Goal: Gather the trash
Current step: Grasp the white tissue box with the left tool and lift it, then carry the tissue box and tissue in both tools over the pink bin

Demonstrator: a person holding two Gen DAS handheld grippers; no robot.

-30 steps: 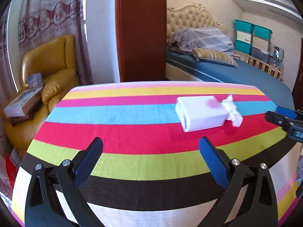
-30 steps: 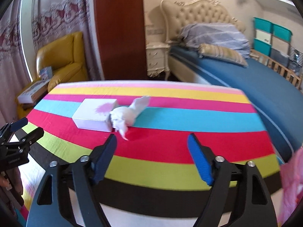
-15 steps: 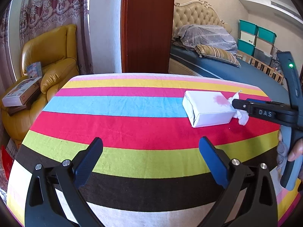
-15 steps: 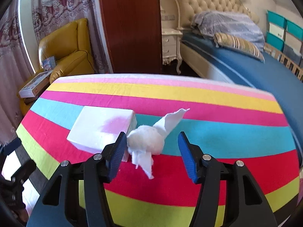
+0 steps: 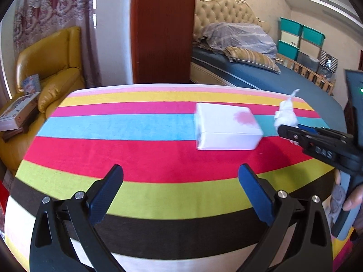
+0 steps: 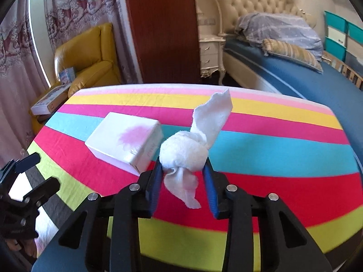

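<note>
A crumpled white tissue (image 6: 184, 153) with a loose tail sticking up is pinched between the blue pads of my right gripper (image 6: 183, 166), held just above the striped tablecloth (image 6: 272, 151). It also shows in the left wrist view (image 5: 286, 115), at the tip of the right gripper (image 5: 286, 129). A white box (image 6: 126, 140) with a pink stain lies on the cloth just left of the tissue; it is also in the left wrist view (image 5: 225, 129). My left gripper (image 5: 180, 187) is open and empty over the near stripes, well short of the box.
A yellow armchair (image 5: 48, 68) with a flat carton (image 5: 19, 111) stands left of the table. A brown door (image 5: 163, 29), a bed (image 5: 272, 77) and stacked teal bins (image 5: 299, 42) are beyond the far edge. A white nightstand (image 6: 209, 54) stands by the bed.
My right gripper moved in around the tissue beside the box, shut on it and lifted it slightly. My left gripper stayed open and shifted a little.
</note>
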